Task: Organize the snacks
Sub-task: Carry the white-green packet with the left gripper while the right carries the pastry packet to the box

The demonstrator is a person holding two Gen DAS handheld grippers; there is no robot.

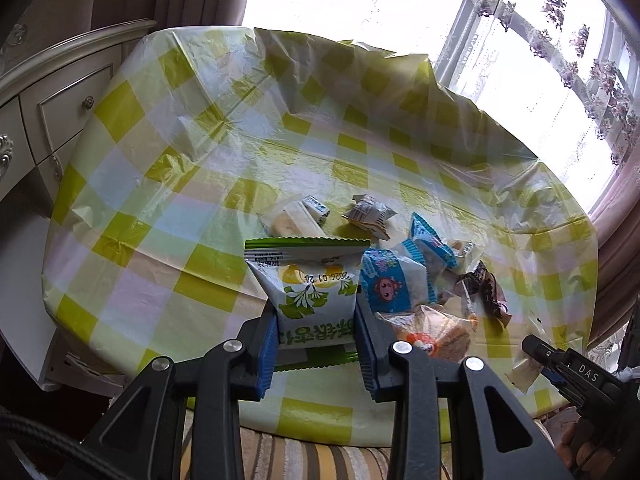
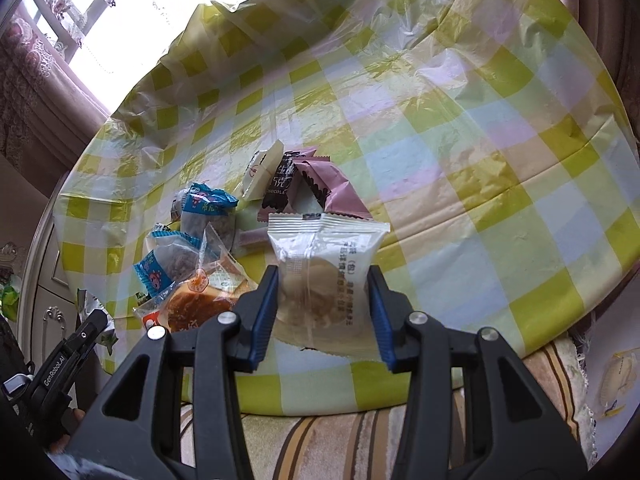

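Note:
My left gripper [image 1: 316,320] is shut on a white-and-green snack packet [image 1: 308,276], held a little above the checked tablecloth [image 1: 160,200]. My right gripper [image 2: 323,280] is shut on a white packet [image 2: 324,248] with a pale pastry inside, also lifted off the cloth. Between them lies a loose pile of snacks: blue packets [image 1: 394,280] [image 2: 208,202], an orange bread packet [image 2: 196,300], and pink and dark chocolate packets [image 2: 320,184]. Each gripper shows at the edge of the other's view, the right gripper [image 1: 540,354] and the left gripper [image 2: 94,322].
A pale cabinet with drawers [image 1: 60,108] stands left of the table. Bright windows with flowered curtains [image 1: 560,60] lie behind it. A striped cushion [image 1: 312,460] sits below the table's near edge. Another packet [image 2: 616,380] lies on a white surface at the lower right.

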